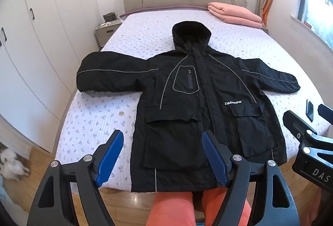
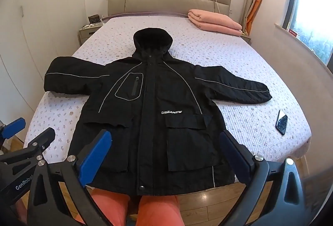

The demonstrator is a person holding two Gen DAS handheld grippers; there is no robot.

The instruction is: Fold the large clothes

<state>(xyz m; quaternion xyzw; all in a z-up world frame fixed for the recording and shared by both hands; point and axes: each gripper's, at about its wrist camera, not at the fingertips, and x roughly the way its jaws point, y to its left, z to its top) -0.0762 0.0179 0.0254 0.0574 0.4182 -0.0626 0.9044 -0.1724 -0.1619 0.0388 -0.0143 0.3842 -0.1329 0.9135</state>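
My left hand-held gripper (image 1: 162, 160) sits nearest the lens, fingers spread apart and holding nothing, poised above the foot edge of the bed (image 1: 93, 113). My right hand-held gripper (image 2: 166, 155) is likewise spread apart and holding nothing, over the same edge.

The jacket (image 2: 149, 121) lies face up along the middle of the bed, zipped, hood (image 2: 153, 38) toward the headboard, hem overhanging the foot edge slightly. Both sleeves are stretched out sideways toward the side edges. A phone (image 2: 281, 122) lies near the bed's right edge, just below the right sleeve cuff. A folded pink quilt (image 2: 214, 21) occupies the far right corner.

Step in hand, as I judge it: begin the first fold.

1. I would take each sleeve near its cuff, pinching one fabric layer only.
2. I would carry it across the chest, keeping the shoulder seam flat.
3. I would keep the right sleeve clear of the phone.
4. The padded fabric will probably spring back; press each crease.
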